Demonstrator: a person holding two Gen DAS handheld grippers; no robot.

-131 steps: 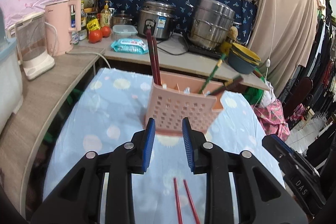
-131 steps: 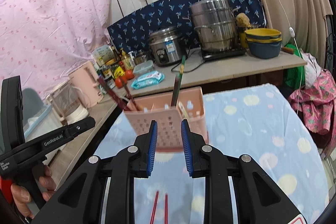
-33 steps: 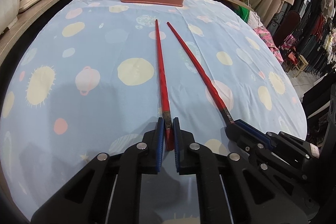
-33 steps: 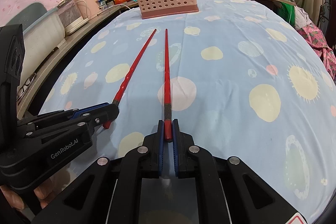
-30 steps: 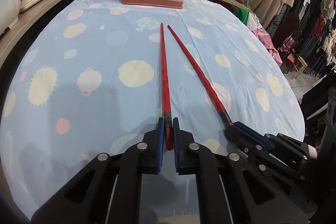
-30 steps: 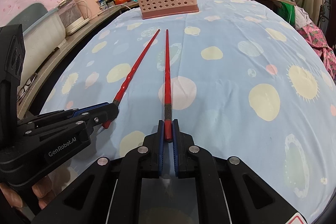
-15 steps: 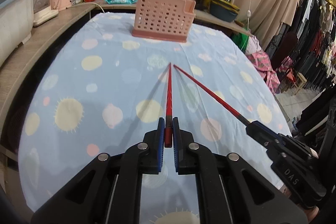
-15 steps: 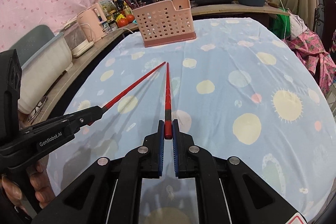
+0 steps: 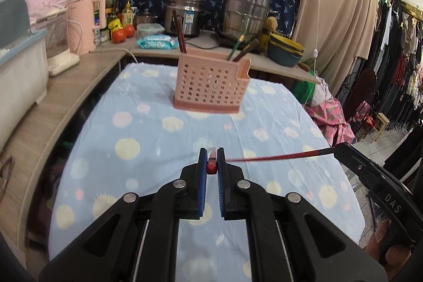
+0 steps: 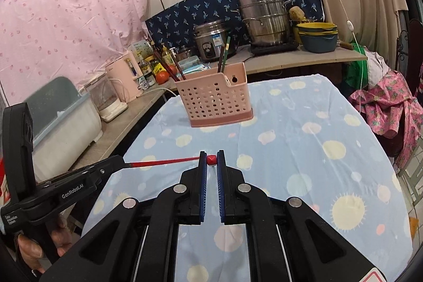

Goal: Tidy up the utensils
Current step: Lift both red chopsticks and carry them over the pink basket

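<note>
A table covered by a light blue cloth printed with pale yellow and pink suns and dots (image 9: 148,139) is seen in both wrist views. Toward its far end, a pink perforated plastic utensil caddy (image 9: 210,85) is set upright directly on the cloth, its solid base resting flat. Dark chopsticks and a green-handled utensil are held in the caddy. The cloth is lightly creased around the caddy.

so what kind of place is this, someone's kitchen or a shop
Most likely a home kitchen corner that opens onto a clothes stall. A rice cooker, a steel steamer pot and a pink kettle line the counter, while hanging clothes fill the right side.
</note>
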